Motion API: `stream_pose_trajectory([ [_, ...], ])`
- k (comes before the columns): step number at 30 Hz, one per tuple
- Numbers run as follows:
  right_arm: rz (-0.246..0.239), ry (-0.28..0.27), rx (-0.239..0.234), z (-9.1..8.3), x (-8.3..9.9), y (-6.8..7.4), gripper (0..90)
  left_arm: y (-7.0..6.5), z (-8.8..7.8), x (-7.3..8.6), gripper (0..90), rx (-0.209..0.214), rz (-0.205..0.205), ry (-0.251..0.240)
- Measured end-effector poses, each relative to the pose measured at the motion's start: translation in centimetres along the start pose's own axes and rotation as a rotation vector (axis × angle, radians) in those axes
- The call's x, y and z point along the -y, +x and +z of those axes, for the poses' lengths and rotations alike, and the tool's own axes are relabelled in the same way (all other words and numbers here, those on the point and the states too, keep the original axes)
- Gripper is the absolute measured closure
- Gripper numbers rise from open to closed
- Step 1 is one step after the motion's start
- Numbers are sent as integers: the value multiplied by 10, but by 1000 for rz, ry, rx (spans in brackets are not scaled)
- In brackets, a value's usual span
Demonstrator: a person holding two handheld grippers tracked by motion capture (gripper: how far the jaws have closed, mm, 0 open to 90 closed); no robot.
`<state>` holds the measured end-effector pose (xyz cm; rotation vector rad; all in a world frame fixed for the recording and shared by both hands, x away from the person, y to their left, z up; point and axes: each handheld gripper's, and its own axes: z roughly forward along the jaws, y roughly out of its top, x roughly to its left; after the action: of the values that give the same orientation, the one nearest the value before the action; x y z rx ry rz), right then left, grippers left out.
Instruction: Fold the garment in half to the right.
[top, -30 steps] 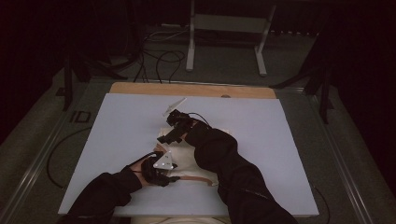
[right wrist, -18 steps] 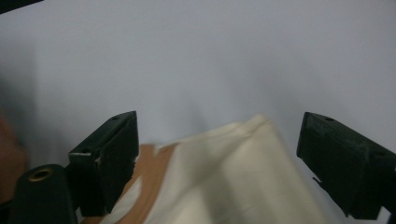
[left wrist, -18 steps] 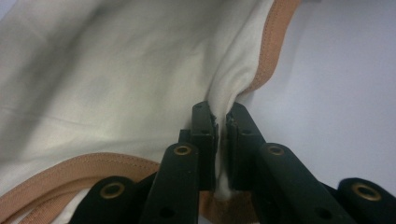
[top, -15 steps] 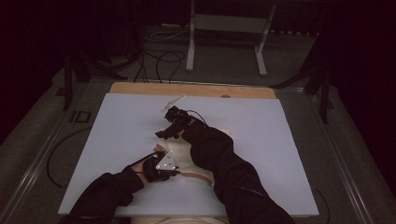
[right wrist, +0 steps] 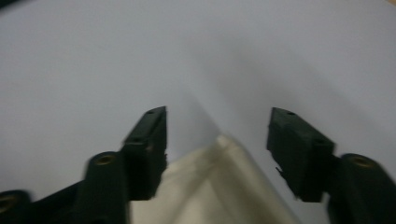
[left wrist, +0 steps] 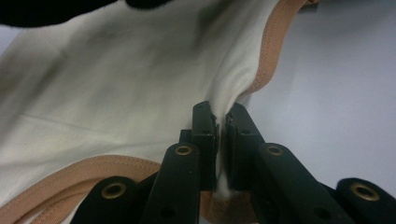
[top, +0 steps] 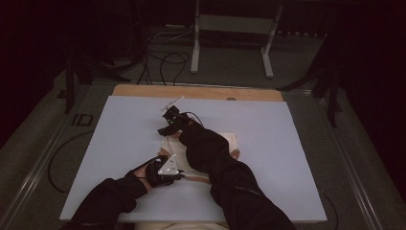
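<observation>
Since a second ago my right gripper [right wrist: 217,126] has slid forward and a little down over the far corner of the cream fabric piece with tan stitched binding [left wrist: 116,93], and its jaws have just been closing; they stand apart now, the corner between them but not yet pressed. My left gripper [left wrist: 220,122] has clamped tight on a pinch of the cloth just beside the tan binding and sits at the near edge. From above, the cloth lies flat near the middle of the pale grey table mat [top: 306,158], partly under my right sleeve [top: 215,158]. To do this well I'd lower the right pads until the corner sits deep between them, close squarely, and keep the left pinch firm so the cloth doesn't drag
</observation>
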<state>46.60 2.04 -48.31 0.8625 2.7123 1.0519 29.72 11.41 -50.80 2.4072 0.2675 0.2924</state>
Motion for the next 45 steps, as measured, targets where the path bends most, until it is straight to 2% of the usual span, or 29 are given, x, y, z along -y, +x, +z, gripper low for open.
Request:
stream_pose_trajectory([
  [1,-3,24,13,6,0,1,483,0,0,0,843,-1,5,3],
  [6,-6,61,12,16,0,1,537,0,-1,0,843,2,0,1],
  [9,-23,92,33,24,0,3,581,0,0,0,843,2,6,9],
  [19,-47,128,37,32,2,4,681,0,1,1,843,8,3,16],
  [21,-55,136,48,32,1,4,755,0,1,1,843,10,1,14],
  [22,-55,136,48,32,1,4,755,0,1,1,843,9,2,14],
  [23,-62,139,54,32,1,4,824,0,1,1,843,10,0,15],
  [26,-68,146,47,31,1,3,867,0,1,1,844,12,-1,16],
  [36,-103,127,15,15,-2,7,882,-1,1,-1,850,23,-1,19],
  [45,-110,93,-14,-4,-5,7,882,-3,-1,-5,854,31,27,33],
])
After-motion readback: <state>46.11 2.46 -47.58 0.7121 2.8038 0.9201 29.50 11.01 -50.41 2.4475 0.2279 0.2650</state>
